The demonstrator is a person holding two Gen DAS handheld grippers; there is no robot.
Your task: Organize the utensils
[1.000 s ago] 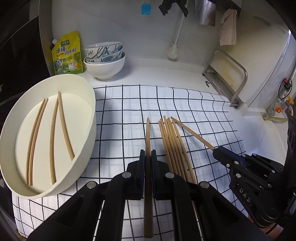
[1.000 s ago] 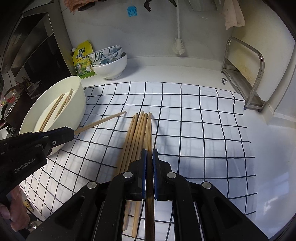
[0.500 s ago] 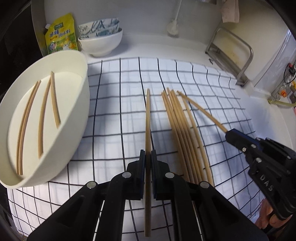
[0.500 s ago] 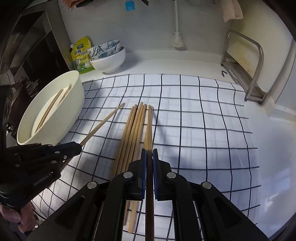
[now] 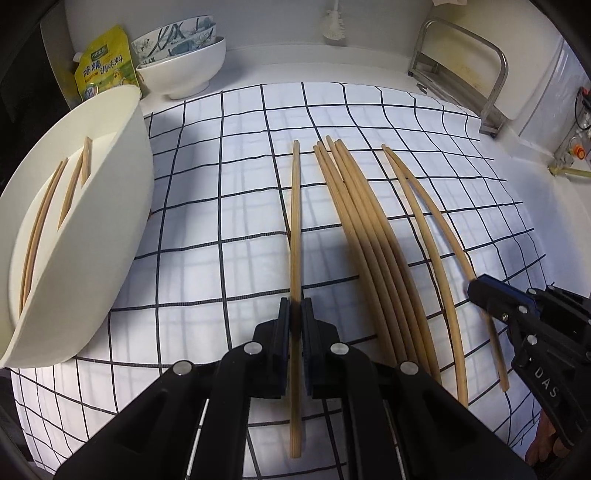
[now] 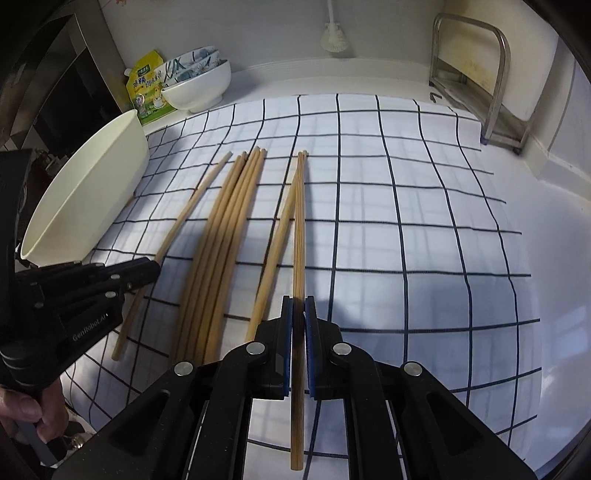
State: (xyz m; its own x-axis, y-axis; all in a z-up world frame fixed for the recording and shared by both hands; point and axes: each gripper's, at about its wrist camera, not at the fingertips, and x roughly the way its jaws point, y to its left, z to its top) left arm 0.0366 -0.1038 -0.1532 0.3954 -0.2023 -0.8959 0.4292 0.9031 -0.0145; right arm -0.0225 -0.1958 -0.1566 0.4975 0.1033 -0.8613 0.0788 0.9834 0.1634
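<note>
A checked cloth [image 5: 229, 206] holds a bundle of several wooden chopsticks [image 5: 365, 240]. My left gripper [image 5: 295, 306] is shut on a single chopstick [image 5: 295, 221] that points away from me, left of the bundle and low over the cloth. My right gripper [image 6: 298, 302] is shut on another chopstick [image 6: 299, 221], right of the bundle, with a loose chopstick [image 6: 279, 229] angled beside it. In the right wrist view the left gripper [image 6: 155, 267] shows at the left, and the bundle [image 6: 229, 229] lies in the middle. A white basin [image 5: 110, 221] at the left holds several chopsticks [image 5: 48, 206].
Stacked bowls [image 5: 181, 62] and a yellow pouch [image 5: 103, 62] stand at the back left. A metal rack [image 5: 461, 62] stands at the back right, and a brush [image 5: 334, 29] hangs on the wall. A hand [image 6: 26, 410] grips the left handle.
Both grippers have sunk toward the cloth with their chopsticks. The right one's chopstick now sits apart from the bundle, to its right.
</note>
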